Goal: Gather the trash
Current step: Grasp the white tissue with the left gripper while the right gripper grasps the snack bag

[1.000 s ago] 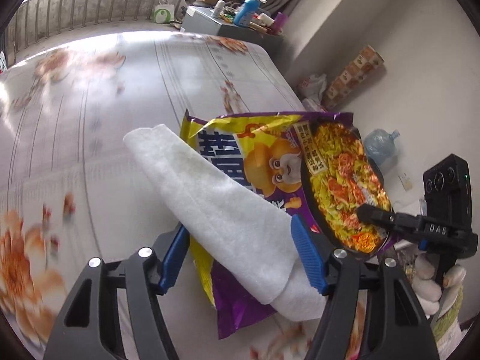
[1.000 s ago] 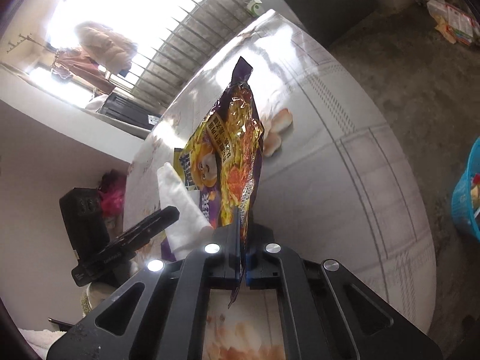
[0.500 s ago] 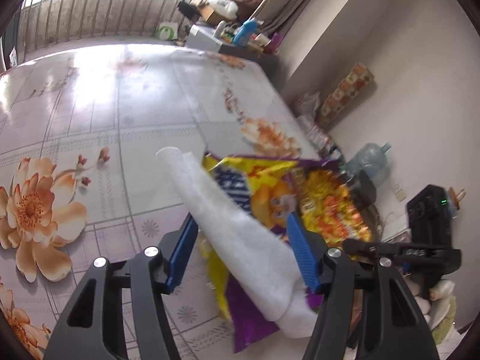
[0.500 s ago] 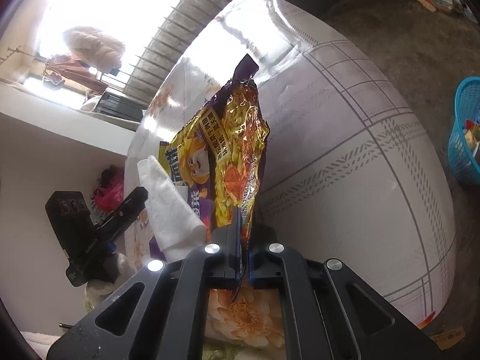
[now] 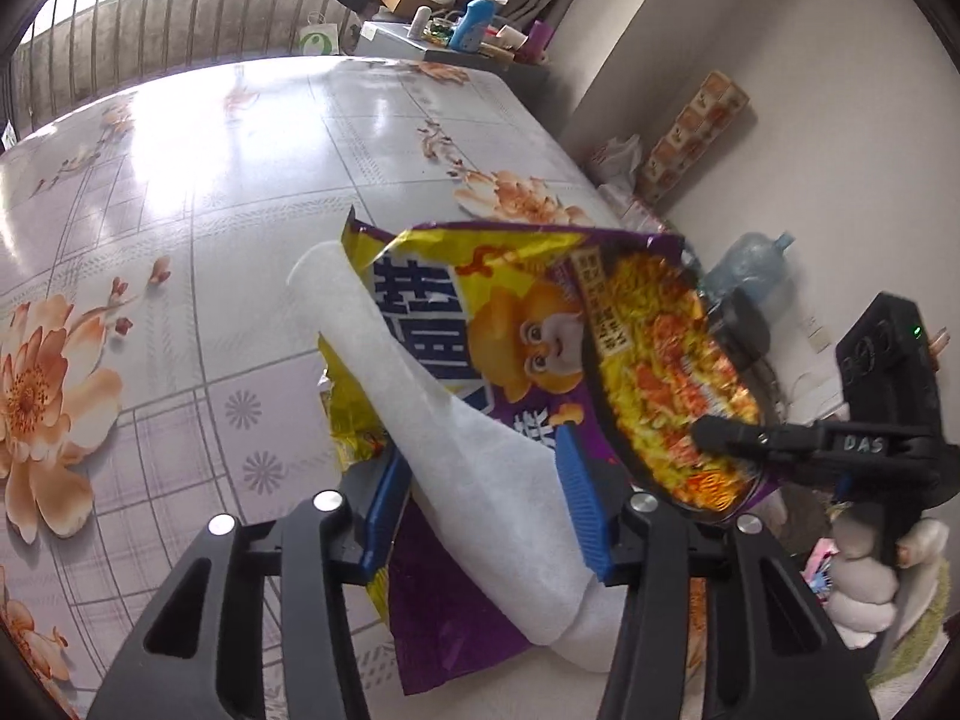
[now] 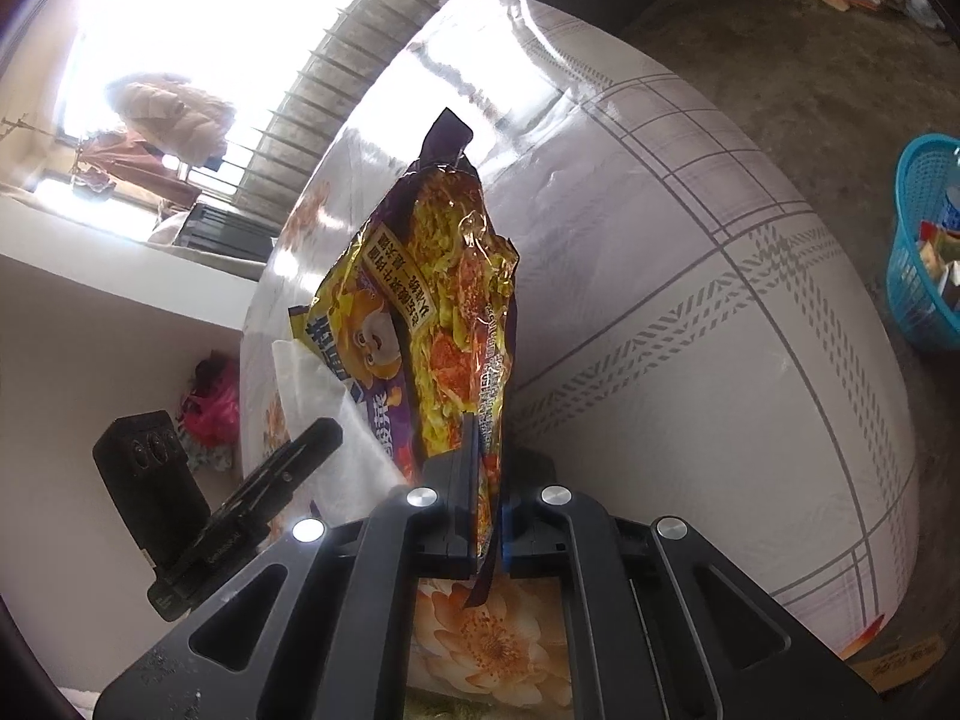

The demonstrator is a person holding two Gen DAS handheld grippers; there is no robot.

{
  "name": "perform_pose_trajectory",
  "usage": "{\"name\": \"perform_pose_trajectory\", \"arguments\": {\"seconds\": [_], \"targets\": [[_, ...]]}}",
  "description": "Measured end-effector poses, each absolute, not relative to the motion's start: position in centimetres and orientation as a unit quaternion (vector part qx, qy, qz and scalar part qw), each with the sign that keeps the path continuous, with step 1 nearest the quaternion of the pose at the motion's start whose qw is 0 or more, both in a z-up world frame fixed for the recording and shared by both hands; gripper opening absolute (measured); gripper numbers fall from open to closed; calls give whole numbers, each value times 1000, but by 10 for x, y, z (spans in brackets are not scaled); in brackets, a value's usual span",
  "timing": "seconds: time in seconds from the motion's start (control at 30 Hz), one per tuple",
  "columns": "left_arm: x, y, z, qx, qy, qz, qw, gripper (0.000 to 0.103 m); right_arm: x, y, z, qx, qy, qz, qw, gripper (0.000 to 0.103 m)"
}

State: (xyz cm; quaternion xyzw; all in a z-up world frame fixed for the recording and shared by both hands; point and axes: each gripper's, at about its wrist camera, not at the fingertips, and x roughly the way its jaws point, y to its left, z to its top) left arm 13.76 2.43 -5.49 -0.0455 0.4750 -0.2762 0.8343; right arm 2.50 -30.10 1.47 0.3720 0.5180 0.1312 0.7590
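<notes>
Purple and yellow foil marks the snack bag, which stands on edge above the flower-patterned table, lifted clear of its top. The right gripper has its jaws pressed nearly together on the bag's lower edge, pinching the foil between them. Against the bag's printed face lies a white rolled paper towel, slanting from the bag's top corner down toward the left gripper. That gripper's blue pads sit on either side of the towel; its jaws have just been closing with the towel between them, and the pads look to be touching its sides, though a firm grip cannot be told. Off the table's far right edge, a blue plastic basket stands on the floor holding scraps.
</notes>
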Motion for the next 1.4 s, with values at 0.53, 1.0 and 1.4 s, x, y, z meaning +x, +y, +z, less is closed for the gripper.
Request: {"name": "perform_pose_trajectory", "arguments": {"seconds": [0.53,1.0,1.4], "targets": [[131,-4,-63,78,442,-238,861,34,26,-310,16,372,514,109,765,25],[127,-9,-65,83,441,-234,863,34,30,-311,18,373,508,111,769,40],[131,2,-66,60,434,-231,869,22,36,-280,19,327,517,121,782,19]]}}
